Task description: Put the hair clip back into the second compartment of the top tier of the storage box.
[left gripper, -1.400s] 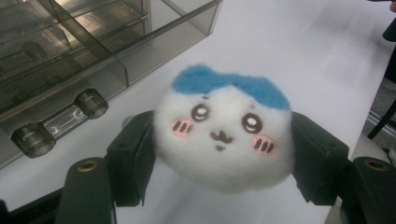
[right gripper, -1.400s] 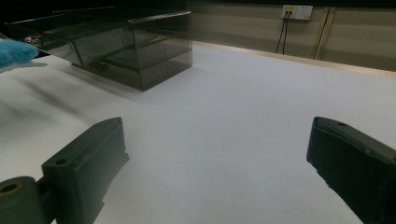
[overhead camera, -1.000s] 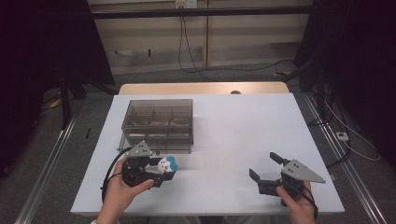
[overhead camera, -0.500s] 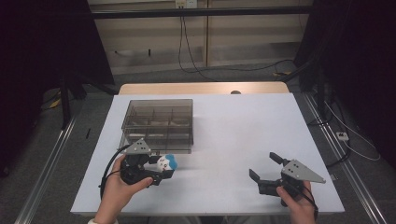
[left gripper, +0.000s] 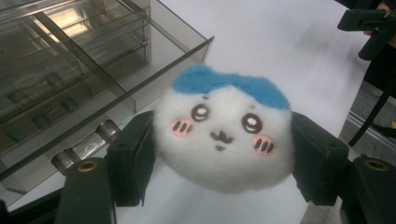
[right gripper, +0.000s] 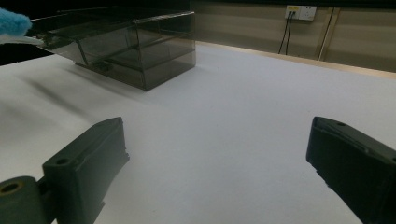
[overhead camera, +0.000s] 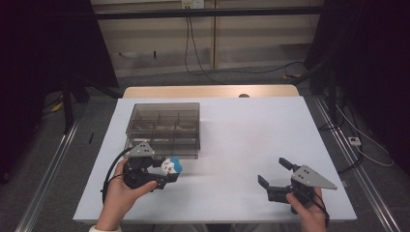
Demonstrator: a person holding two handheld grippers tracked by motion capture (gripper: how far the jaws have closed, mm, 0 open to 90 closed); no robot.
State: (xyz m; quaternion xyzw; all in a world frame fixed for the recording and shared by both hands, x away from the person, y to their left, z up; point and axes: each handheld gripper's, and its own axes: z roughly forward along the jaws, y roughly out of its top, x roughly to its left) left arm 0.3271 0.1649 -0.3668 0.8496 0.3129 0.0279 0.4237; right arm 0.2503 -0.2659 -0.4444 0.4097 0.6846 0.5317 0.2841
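Note:
A small white plush toy (left gripper: pixel 224 135) with a blue top and an embroidered face sits between the jaws of my left gripper (left gripper: pixel 219 154), which is shut on it from both sides. From above, the plush toy (overhead camera: pixel 170 166) and left gripper (overhead camera: pixel 162 173) are at the table's front left, just in front of a smoky clear compartment box (overhead camera: pixel 164 126). My right gripper (overhead camera: pixel 274 173) rests at the front right with its jaws wide open and nothing between them. In the right gripper view a blue edge of the plush toy (right gripper: pixel 13 23) shows at top left, next to the box (right gripper: pixel 126 46).
The white table (overhead camera: pixel 251 135) spreads between the two grippers. The box (left gripper: pixel 70 65) has several divided compartments and stands close to the left gripper's left jaw. The other hand's gripper (left gripper: pixel 369 28) shows far off. Cables run over the floor behind the table.
The left gripper with the plush toy has shifted very slightly; the right gripper has stayed where it was.

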